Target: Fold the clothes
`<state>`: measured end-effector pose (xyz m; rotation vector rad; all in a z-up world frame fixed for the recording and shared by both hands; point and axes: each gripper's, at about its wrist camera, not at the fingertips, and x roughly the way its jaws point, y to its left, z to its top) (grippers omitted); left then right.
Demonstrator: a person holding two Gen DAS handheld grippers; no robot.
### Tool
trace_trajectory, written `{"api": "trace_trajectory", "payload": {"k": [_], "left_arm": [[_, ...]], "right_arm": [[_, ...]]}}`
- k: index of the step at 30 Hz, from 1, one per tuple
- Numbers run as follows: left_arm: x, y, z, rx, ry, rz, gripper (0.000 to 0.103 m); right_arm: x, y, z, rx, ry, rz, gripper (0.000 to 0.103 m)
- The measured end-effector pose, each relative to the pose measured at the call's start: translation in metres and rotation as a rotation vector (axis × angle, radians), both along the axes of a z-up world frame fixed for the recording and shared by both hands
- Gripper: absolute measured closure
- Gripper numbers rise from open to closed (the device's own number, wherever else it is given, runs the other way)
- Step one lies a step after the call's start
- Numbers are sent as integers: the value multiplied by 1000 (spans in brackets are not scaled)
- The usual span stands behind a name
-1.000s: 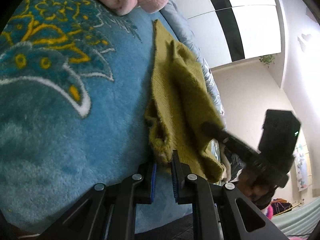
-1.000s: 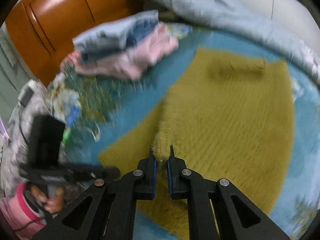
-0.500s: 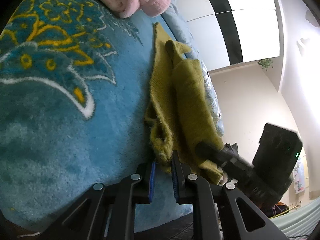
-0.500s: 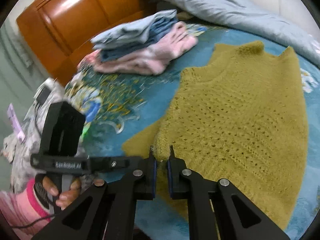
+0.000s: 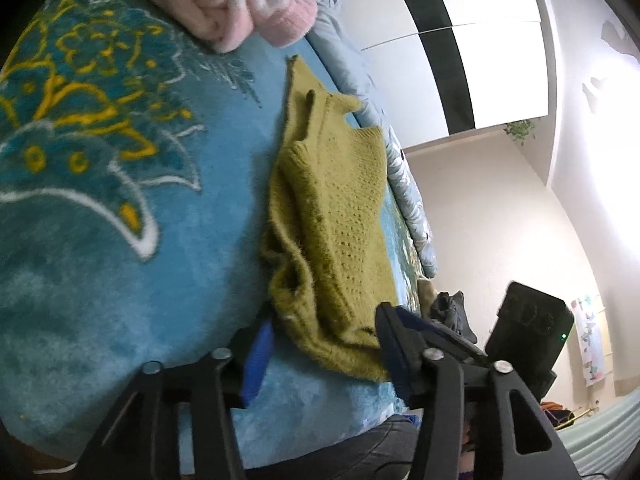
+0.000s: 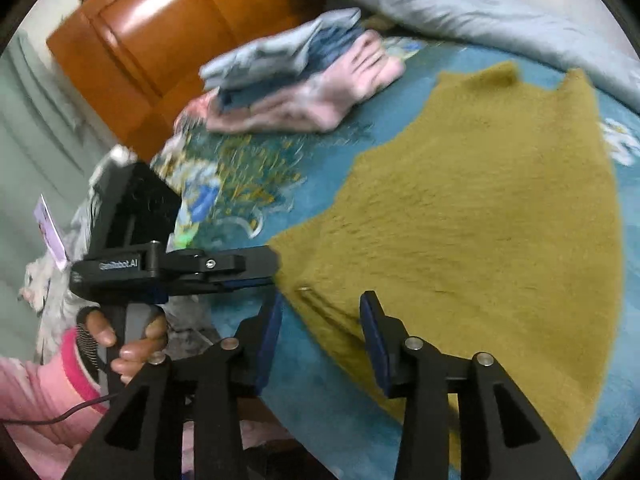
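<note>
An olive-yellow knitted sweater (image 6: 480,216) lies on the blue patterned blanket (image 5: 100,260), its near hem rumpled (image 5: 320,280). My left gripper (image 5: 324,344) is open, its jaws either side of the sweater's near corner. My right gripper (image 6: 320,324) is open, its jaws spread over the sweater's near edge. The left gripper also shows in the right wrist view (image 6: 256,272) at the sweater's corner. The right gripper's black body shows in the left wrist view (image 5: 528,332).
A stack of folded pink and blue clothes (image 6: 304,80) sits at the far left of the blanket, also in the left wrist view (image 5: 240,4). A grey-blue duvet (image 6: 480,12) lies along the far edge. An orange wooden headboard (image 6: 160,32) stands behind.
Both grippers were shut on the sweater's hem and have opened, letting it go. The sweater now lies flat and spread on the blanket.
</note>
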<state>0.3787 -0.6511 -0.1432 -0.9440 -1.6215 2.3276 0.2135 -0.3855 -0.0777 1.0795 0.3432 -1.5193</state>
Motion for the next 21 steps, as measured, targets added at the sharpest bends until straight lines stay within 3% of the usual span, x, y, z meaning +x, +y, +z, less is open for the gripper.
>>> {"api": "trace_trajectory", "payload": {"k": [6, 9, 13, 16, 17, 19, 20, 21], "left_arm": [[-21, 4, 4, -24, -26, -21, 42], [-33, 10, 5, -44, -48, -31, 42], [-37, 17, 6, -72, -73, -28, 42], [-38, 20, 6, -79, -83, -18, 46], [-40, 22, 6, -79, -92, -10, 50], [-39, 21, 4, -82, -113, 8, 77], [-37, 21, 3, -77, -116, 16, 78], [-36, 22, 3, -73, -118, 25, 81]], "right_arm": [[-75, 100, -14, -30, -172, -422, 44], [-112, 152, -26, -38, -278, -639, 44], [-113, 171, -61, -71, -506, -648, 44], [-108, 164, -71, -88, -569, -624, 44], [-107, 161, -73, -96, -581, -619, 44], [-106, 160, -73, -116, -603, -620, 44], [-106, 159, -73, -124, -624, -622, 50], [-105, 157, -74, -136, -647, -627, 71]]}}
